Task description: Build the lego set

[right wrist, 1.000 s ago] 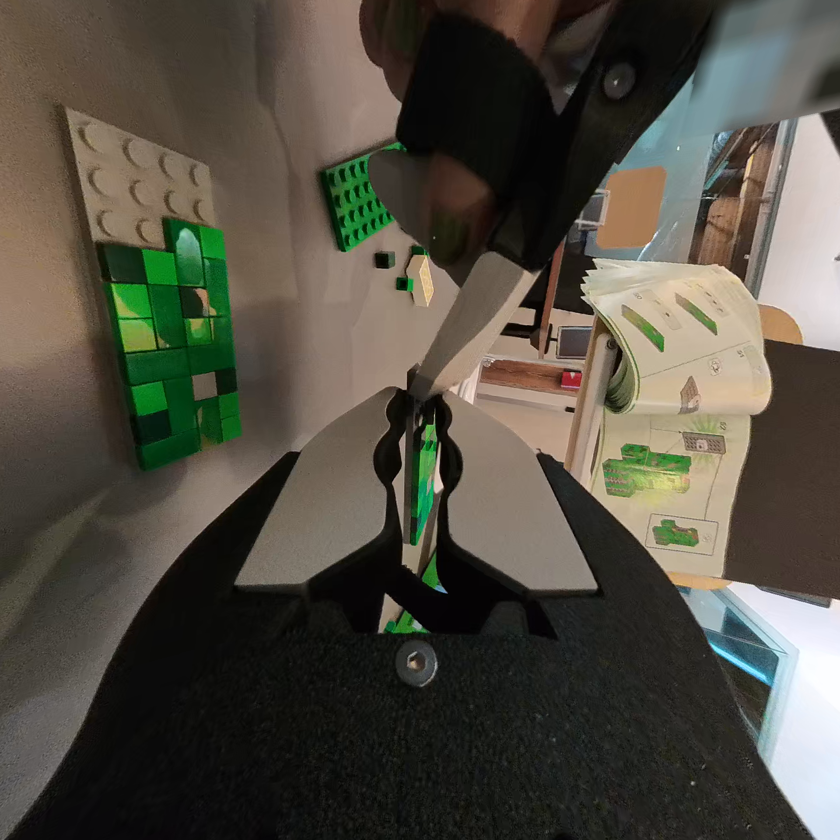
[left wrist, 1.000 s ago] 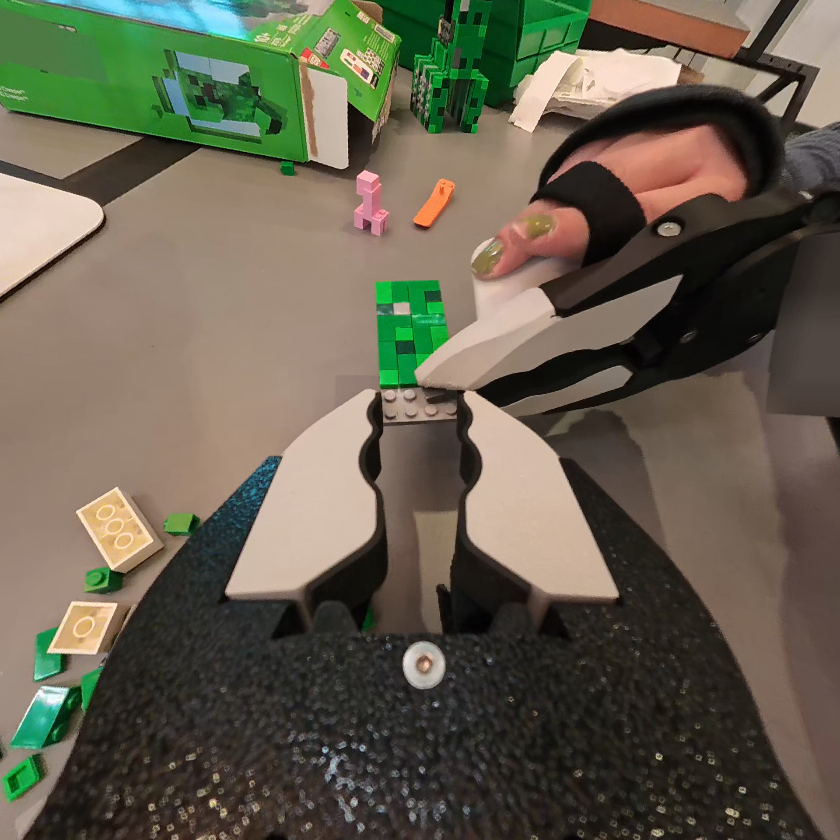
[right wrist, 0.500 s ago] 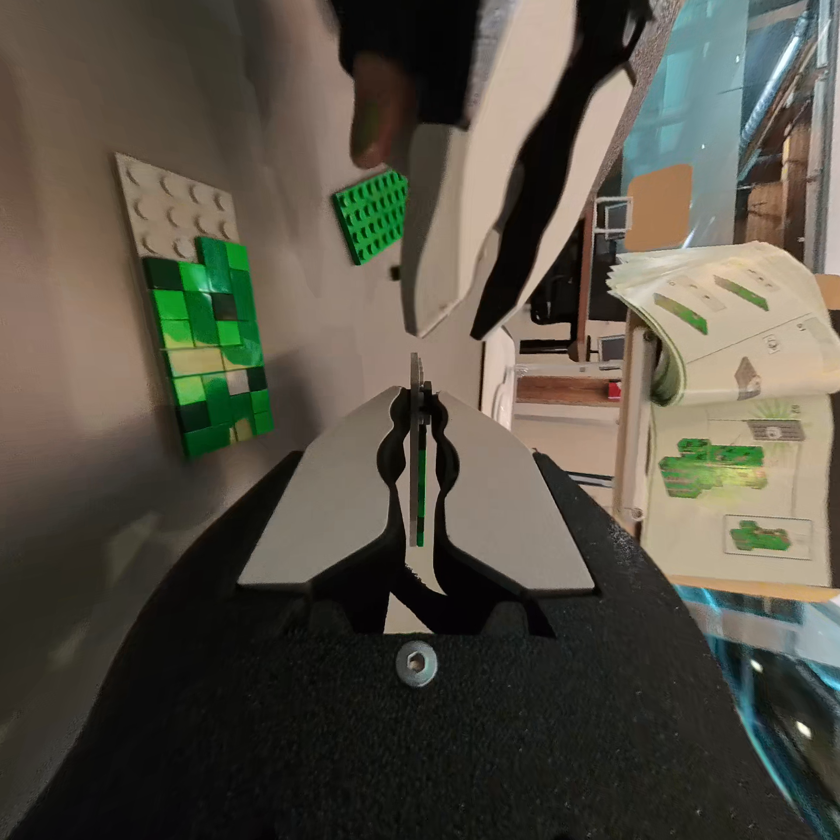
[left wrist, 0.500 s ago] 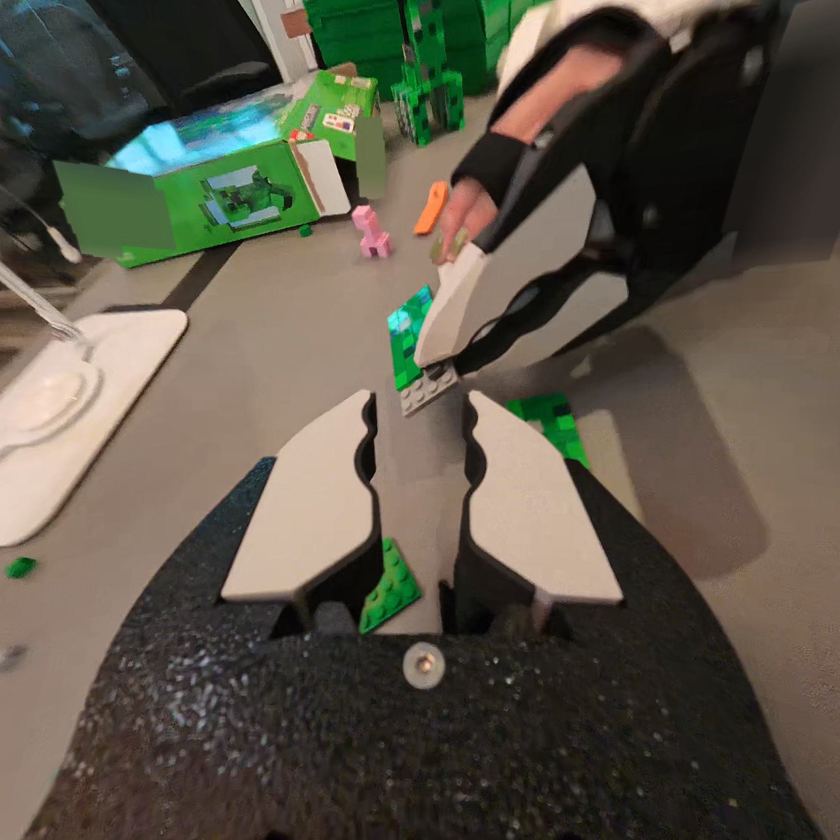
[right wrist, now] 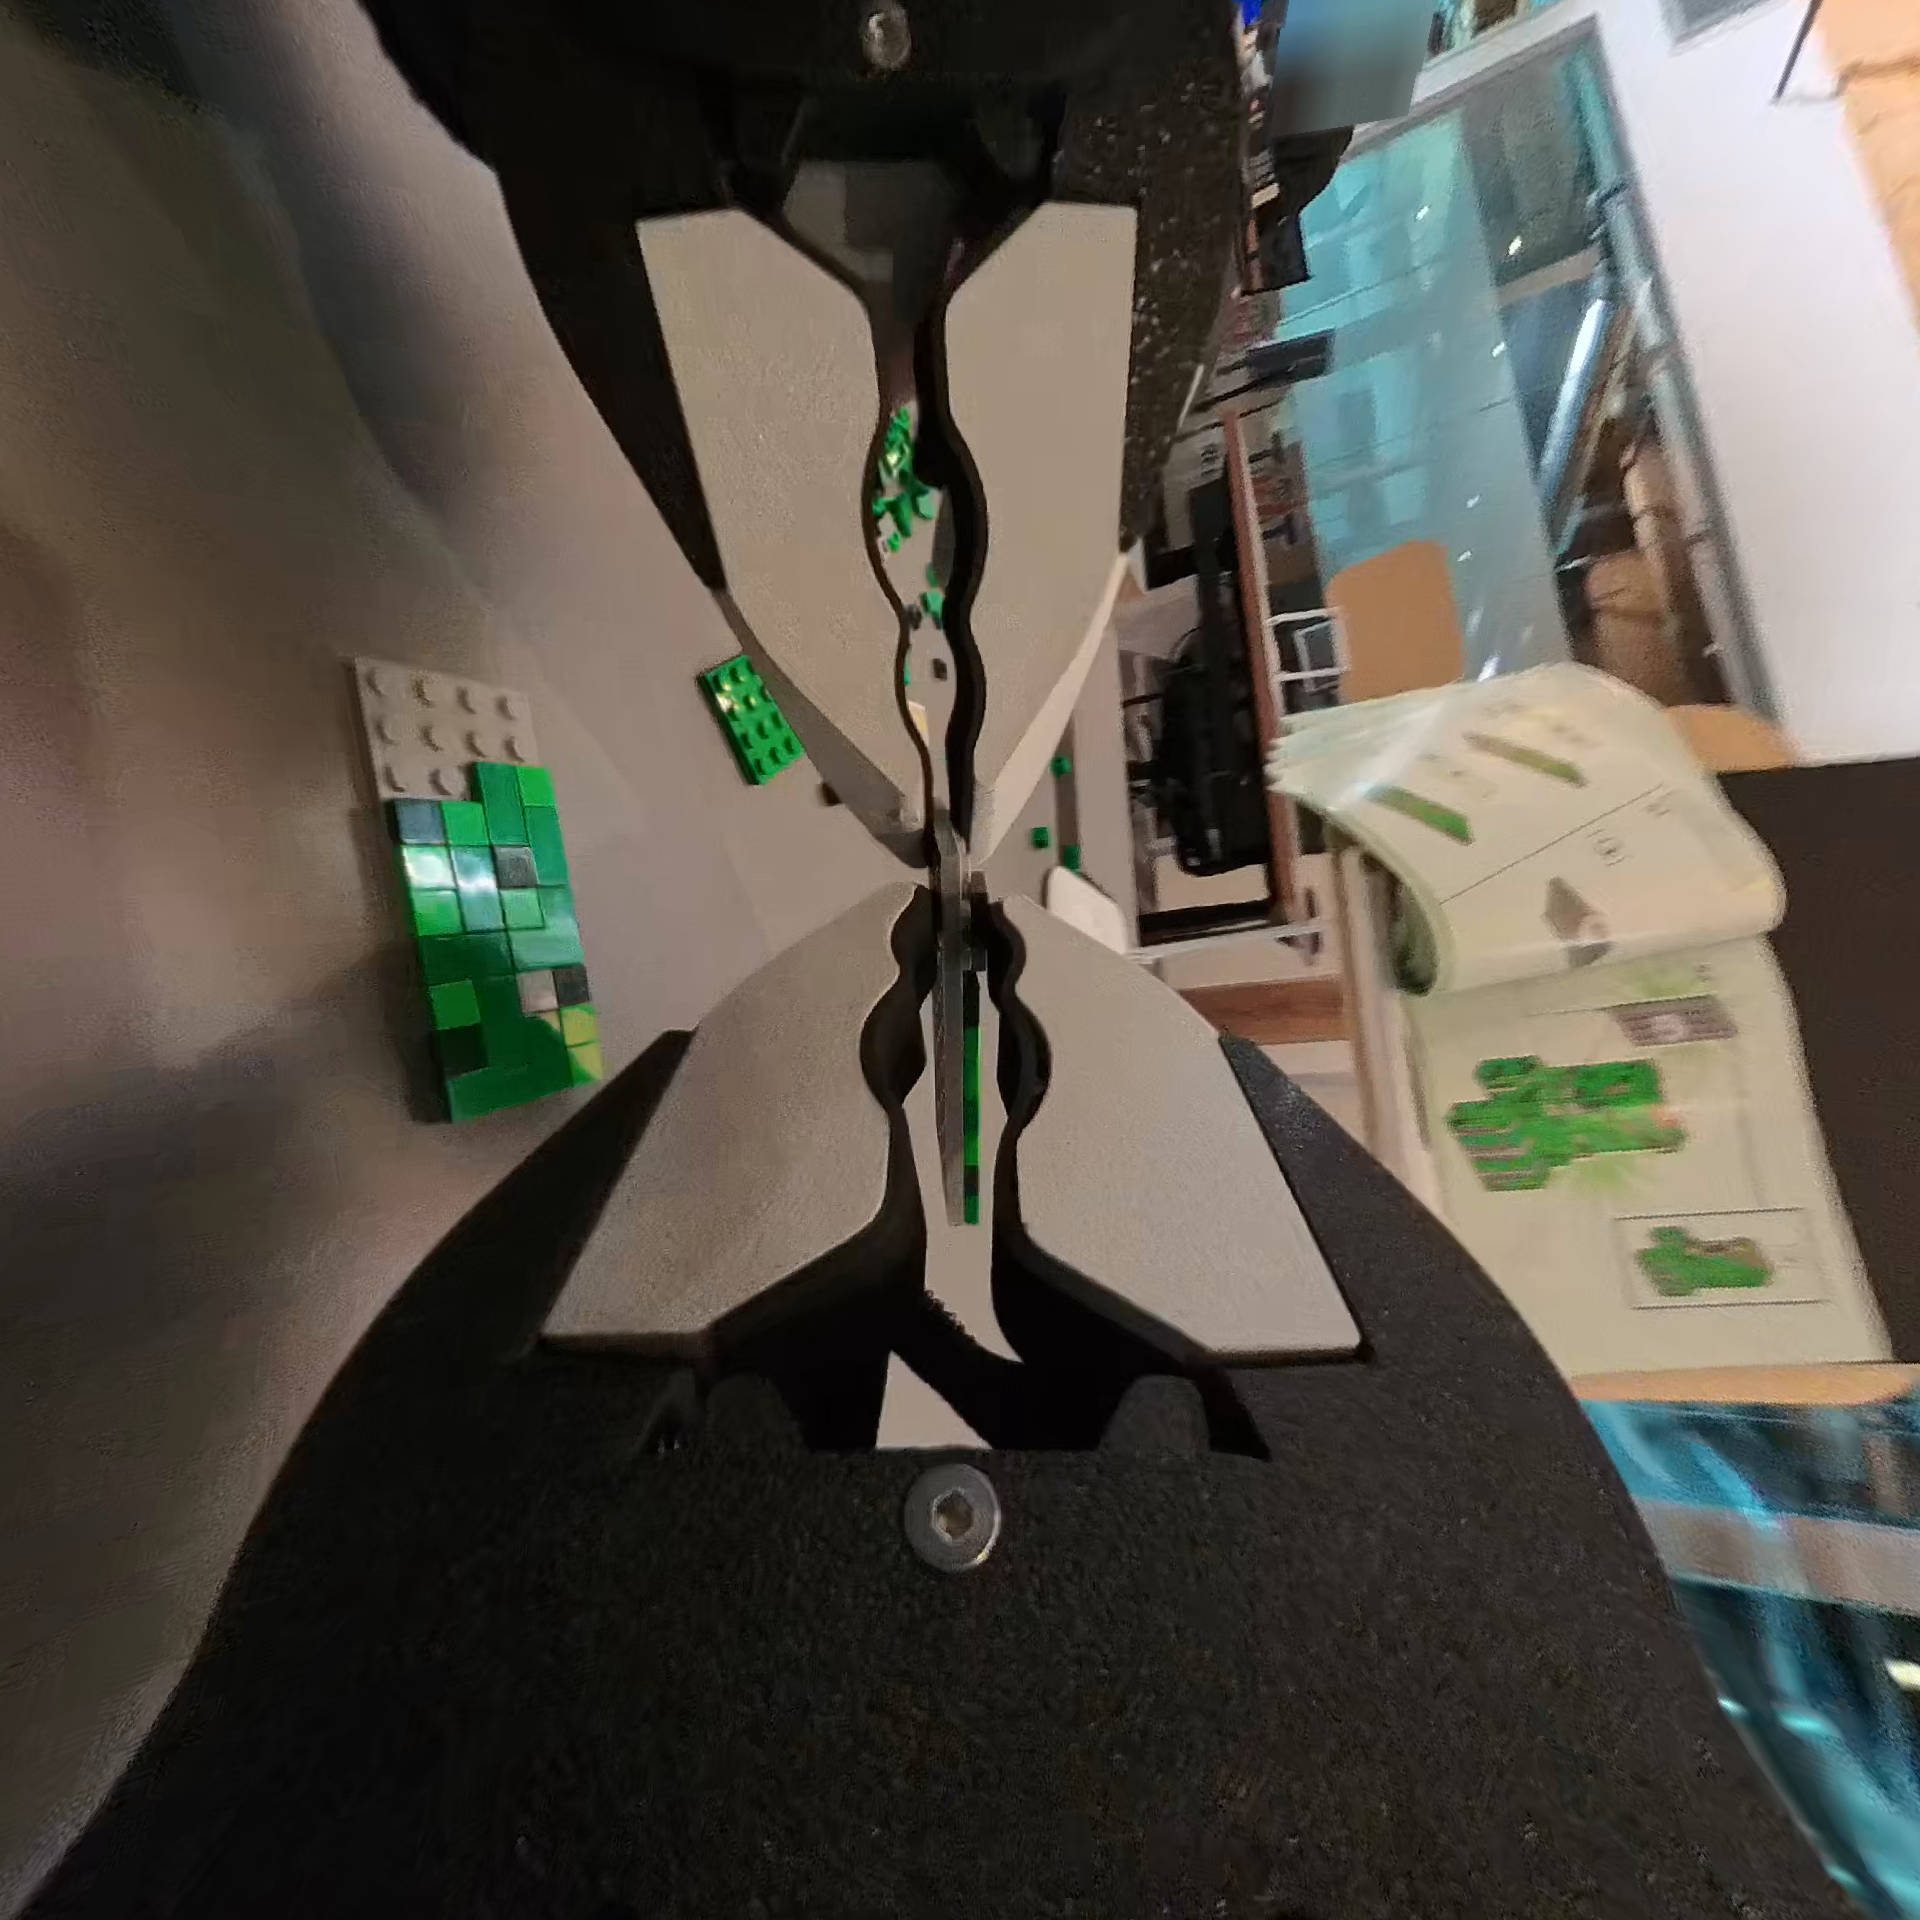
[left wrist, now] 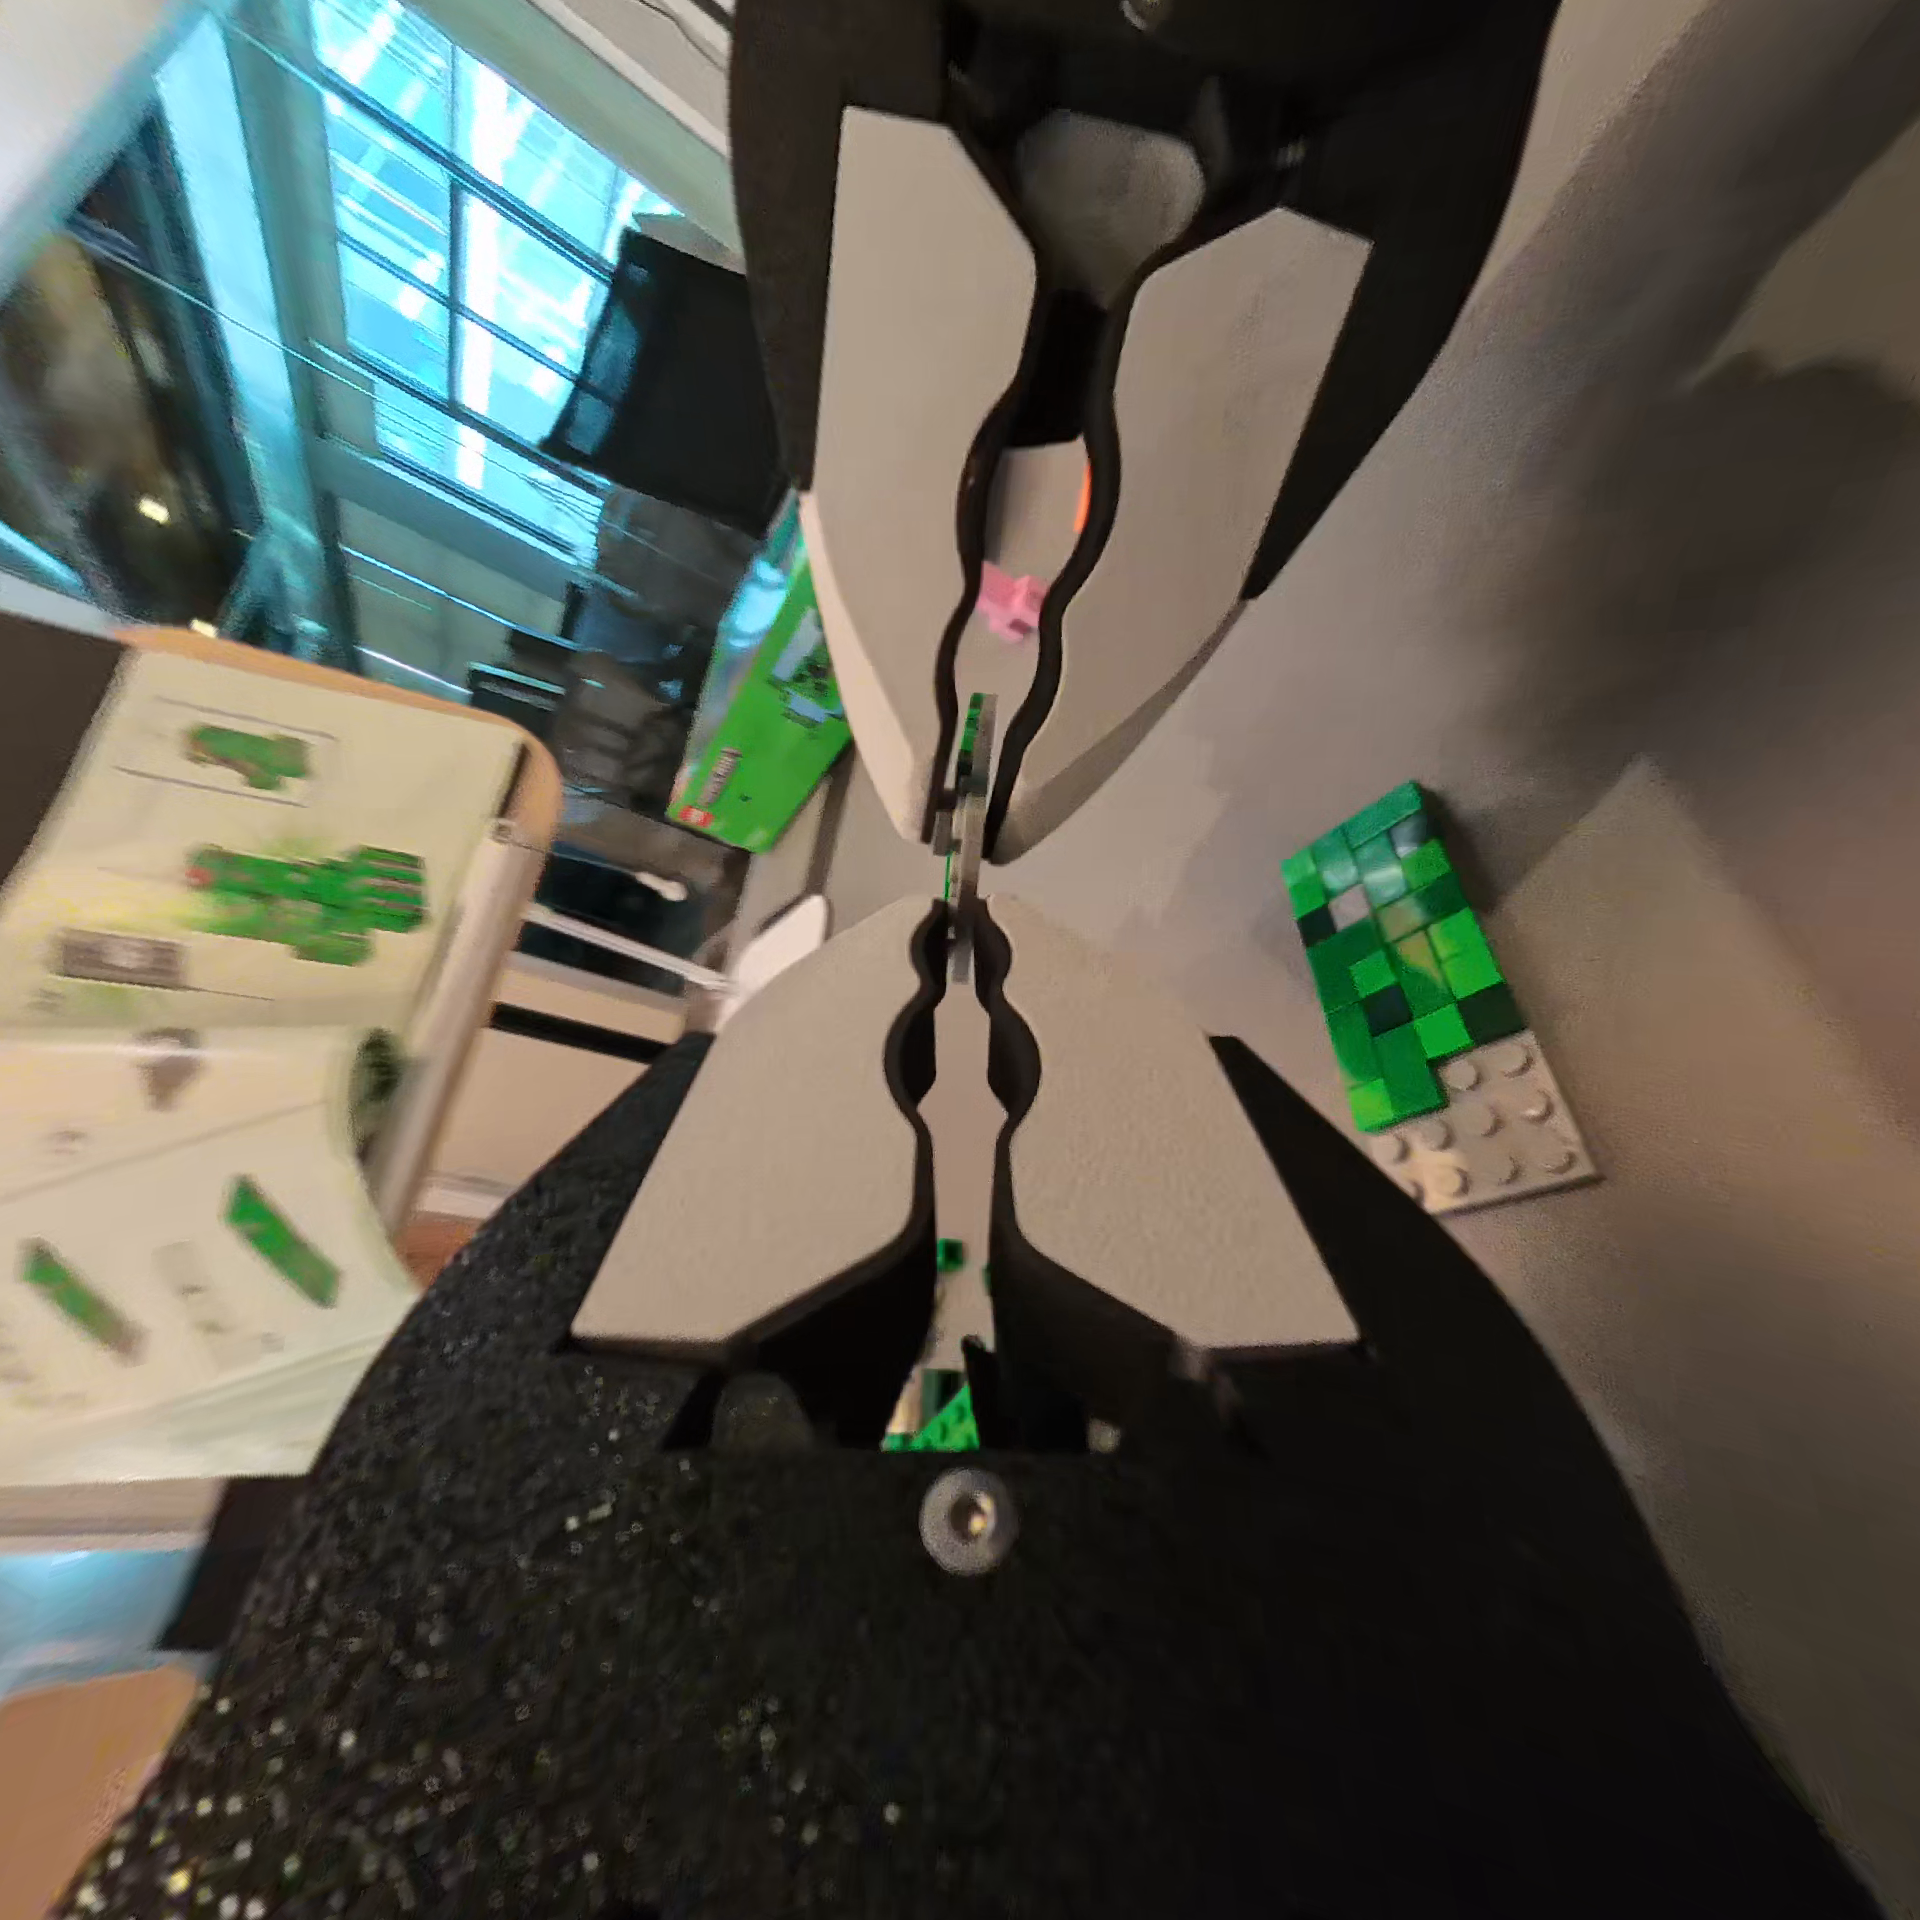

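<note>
Both tongs meet tip to tip, clamped on one thin gray plate with green tiles (right wrist: 954, 1060), held edge-on above the bench (right wrist: 260, 416). Left tongs (left wrist: 961, 935) pinch its bare gray end; right tongs (right wrist: 951, 914) grip the tiled part. A second tiled plate (left wrist: 1403, 966) lies on the bench right of the left tongs; an open booklet (right wrist: 1579, 935) stands right of the right tongs.

Left hand-held gripper (left wrist: 961, 940) and right hand-held gripper (left wrist: 961, 821) pinch grey-green plate (left wrist: 968, 831) edge-on, tip-to-tip.
</note>
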Tool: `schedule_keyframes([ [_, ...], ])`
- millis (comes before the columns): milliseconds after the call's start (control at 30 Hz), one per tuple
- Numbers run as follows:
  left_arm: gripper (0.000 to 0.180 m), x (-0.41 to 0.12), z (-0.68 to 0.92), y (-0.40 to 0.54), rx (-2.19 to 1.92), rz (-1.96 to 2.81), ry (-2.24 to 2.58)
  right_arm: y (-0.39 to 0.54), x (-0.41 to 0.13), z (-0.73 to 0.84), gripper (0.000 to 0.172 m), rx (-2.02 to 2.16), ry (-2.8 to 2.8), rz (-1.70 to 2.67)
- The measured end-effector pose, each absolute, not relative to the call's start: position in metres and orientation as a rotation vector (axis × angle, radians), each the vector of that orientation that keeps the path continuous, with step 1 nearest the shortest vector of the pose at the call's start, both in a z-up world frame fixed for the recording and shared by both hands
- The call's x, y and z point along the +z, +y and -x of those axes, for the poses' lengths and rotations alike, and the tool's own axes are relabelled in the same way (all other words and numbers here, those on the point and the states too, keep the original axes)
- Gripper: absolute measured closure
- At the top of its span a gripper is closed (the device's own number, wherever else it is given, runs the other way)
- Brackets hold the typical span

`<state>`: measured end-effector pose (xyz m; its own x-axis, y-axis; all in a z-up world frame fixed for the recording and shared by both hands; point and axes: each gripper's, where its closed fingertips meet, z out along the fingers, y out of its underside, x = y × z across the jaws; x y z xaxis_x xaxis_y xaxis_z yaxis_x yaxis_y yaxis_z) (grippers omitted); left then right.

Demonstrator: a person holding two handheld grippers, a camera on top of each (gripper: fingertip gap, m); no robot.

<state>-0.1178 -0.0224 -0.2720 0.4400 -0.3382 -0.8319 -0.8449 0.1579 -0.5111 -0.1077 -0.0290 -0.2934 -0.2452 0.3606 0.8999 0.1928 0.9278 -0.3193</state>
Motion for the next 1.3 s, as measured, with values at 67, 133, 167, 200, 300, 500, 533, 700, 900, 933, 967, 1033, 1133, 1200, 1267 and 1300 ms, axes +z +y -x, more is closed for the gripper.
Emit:
schedule_keyframes([
  [67, 0.176, -0.269, 0.116, -0.025, 0.594, 1.371, 1.147, -0.032, -0.294, 0.106, 0.164, 0.1, -1.815, 0.353],
  [133, 0.177, -0.27, 0.114, -0.026, 0.657, 1.337, 1.17, -0.032, -0.296, 0.104, 0.164, 0.056, -1.81, 0.34],
  [167, 0.177, -0.269, 0.113, -0.027, 0.684, 1.321, 1.179, -0.032, -0.297, 0.103, 0.164, 0.022, -1.804, 0.325],
  [200, 0.177, -0.268, 0.111, -0.027, 0.711, 1.305, 1.188, -0.032, -0.297, 0.103, 0.164, -0.024, -1.793, 0.294],
  [300, 0.177, -0.268, 0.108, -0.028, 0.759, 1.275, 1.214, -0.032, -0.299, 0.101, 0.164, -0.15, -1.766, 0.185],
  [500, 0.177, -0.265, 0.1, -0.032, 0.764, 1.213, 1.223, -0.038, -0.296, 0.093, 0.164, -0.093, -1.751, 0.131],
  [533, 0.177, -0.263, 0.099, -0.033, 0.765, 1.196, 1.224, -0.039, -0.295, 0.091, 0.164, -0.095, -1.747, 0.099],
  [700, 0.177, -0.256, 0.091, -0.039, 0.771, 1.14, 1.219, -0.046, -0.287, 0.083, 0.164, -0.076, -1.732, 0.033],
  [900, 0.176, -0.264, 0.086, -0.04, 0.699, 1.157, 1.251, -0.047, -0.291, 0.077, 0.165, 0.066, -1.876, 0.15],
  [933, 0.177, -0.265, 0.085, -0.041, 0.674, 1.165, 1.252, -0.048, -0.292, 0.076, 0.165, 0.109, -1.911, 0.188],
  [967, 0.176, -0.267, 0.085, -0.041, 0.641, 1.178, 1.255, -0.048, -0.292, 0.075, 0.165, 0.159, -1.948, 0.236],
  [1033, 0.176, -0.269, 0.083, -0.043, 0.557, 1.201, 1.248, -0.05, -0.292, 0.074, 0.165, 0.273, -2.021, 0.328],
  [1133, 0.176, -0.274, 0.081, -0.045, 0.36, 1.285, 1.212, -0.05, -0.294, 0.072, 0.165, 0.416, -2.124, 0.491],
  [1200, 0.176, -0.274, 0.082, -0.044, 0.222, 1.333, 1.153, -0.05, -0.292, 0.073, 0.165, 0.476, -2.138, 0.547],
  [1267, 0.175, -0.272, 0.084, -0.043, 0.139, 1.362, 1.097, -0.048, -0.291, 0.074, 0.165, 0.51, -2.145, 0.591],
  [1300, 0.174, -0.271, 0.086, -0.043, 0.119, 1.362, 1.076, -0.048, -0.291, 0.074, 0.165, 0.525, -2.148, 0.603],
])
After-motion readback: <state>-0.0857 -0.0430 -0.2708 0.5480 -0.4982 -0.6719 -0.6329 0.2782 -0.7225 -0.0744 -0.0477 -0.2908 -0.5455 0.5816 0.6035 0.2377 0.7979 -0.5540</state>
